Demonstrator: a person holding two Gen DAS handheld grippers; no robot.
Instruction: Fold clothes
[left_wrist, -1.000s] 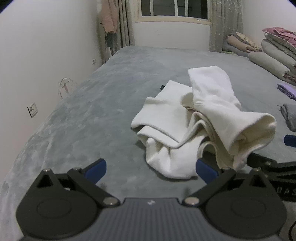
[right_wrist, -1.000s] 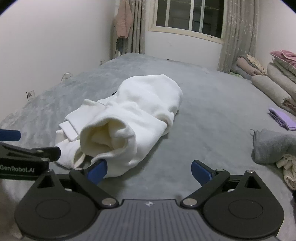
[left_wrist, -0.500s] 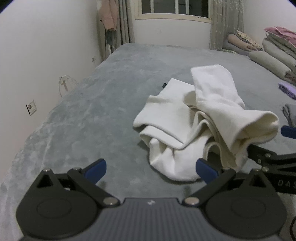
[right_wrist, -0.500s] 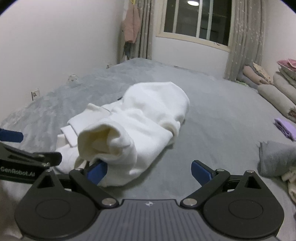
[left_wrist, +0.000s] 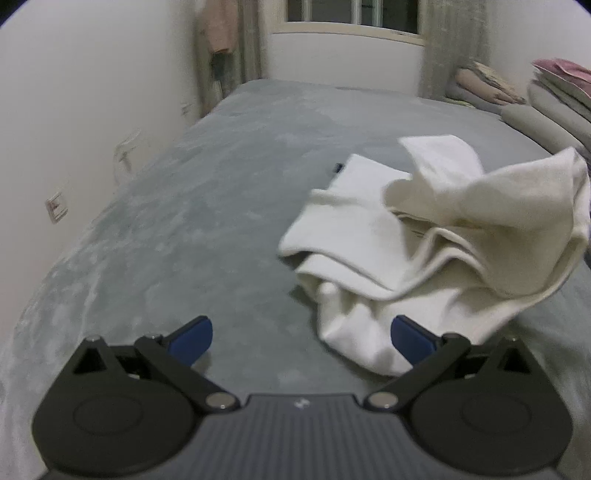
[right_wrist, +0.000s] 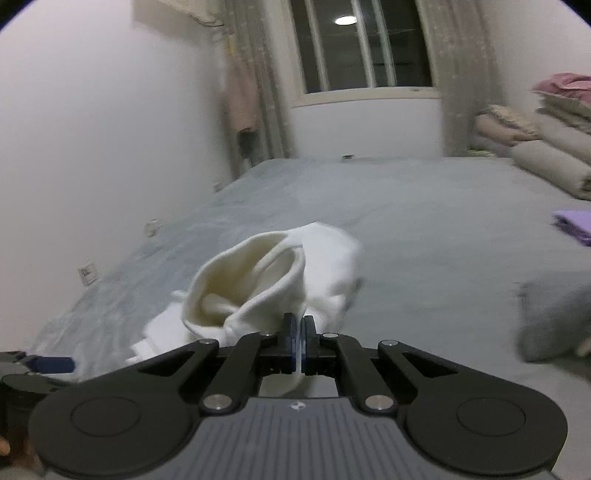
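Cream-white fleece garment (left_wrist: 417, 236) lies crumpled on the grey plush bed cover (left_wrist: 221, 206) in the left wrist view, one end raised toward the right edge of the picture. The left gripper (left_wrist: 301, 332) hangs low before it, its blue-tipped fingers spread wide with nothing between them, the right tip just at the cloth's near hem.

In the right wrist view, the right gripper (right_wrist: 298, 326) has its fingers pinched together on an edge of the garment (right_wrist: 258, 280), lifting an opening of it clear of the bed. A grey bundle (right_wrist: 550, 321) and lilac folded cloth (right_wrist: 576, 221) sit off right.

Judging by the heap, no neat fold shows; the garment would need spreading flat and folding.
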